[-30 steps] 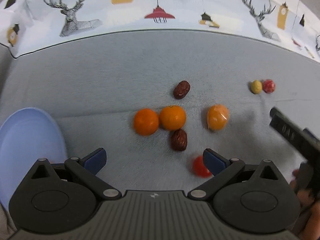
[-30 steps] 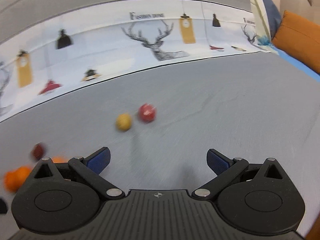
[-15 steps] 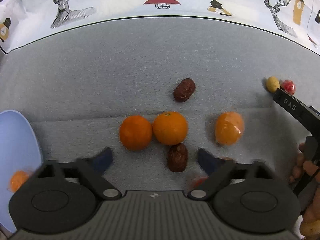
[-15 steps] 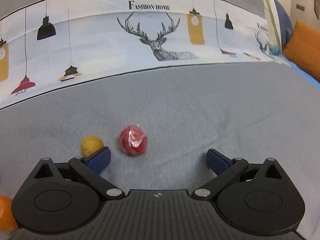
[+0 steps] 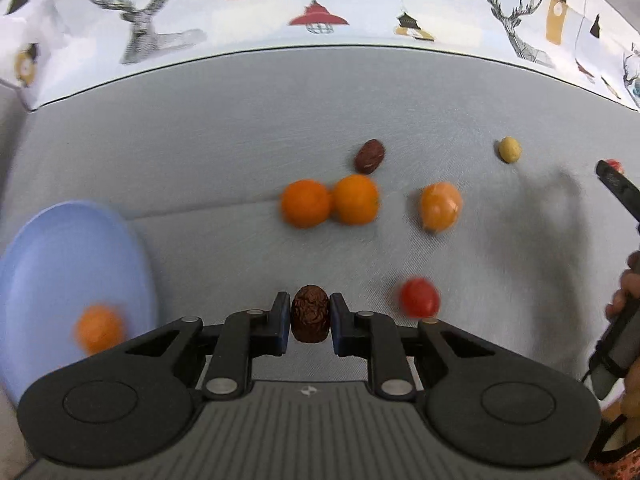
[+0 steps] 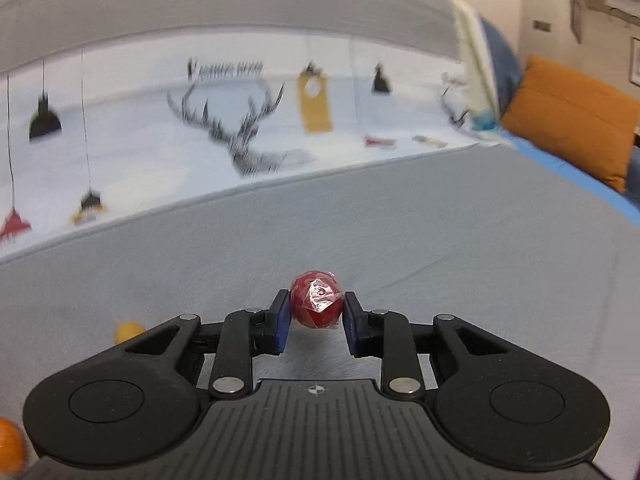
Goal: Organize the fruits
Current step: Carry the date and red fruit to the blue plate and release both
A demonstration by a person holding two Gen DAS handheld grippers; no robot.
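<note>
My left gripper (image 5: 310,318) is shut on a brown wrinkled date (image 5: 310,312), held above the grey cloth. A blue plate (image 5: 48,264) at the left holds one orange (image 5: 98,327). Two oranges (image 5: 306,203) (image 5: 356,199), a wrapped orange (image 5: 440,206), a second date (image 5: 370,156), a red tomato (image 5: 418,297) and a small yellow fruit (image 5: 509,149) lie on the cloth. My right gripper (image 6: 316,316) is shut on a red wrapped fruit (image 6: 317,299). The yellow fruit also shows low at the left in the right wrist view (image 6: 128,330).
A white printed cloth with deer and lamps (image 5: 320,8) borders the far side of the grey cloth (image 5: 200,128). An orange cushion (image 6: 568,120) lies at the far right. The right gripper's tool and the hand holding it (image 5: 620,280) show at the right edge.
My left gripper has closed on the near date and lifted it. My right gripper has closed on the red wrapped fruit and lifted it away from the yellow one.
</note>
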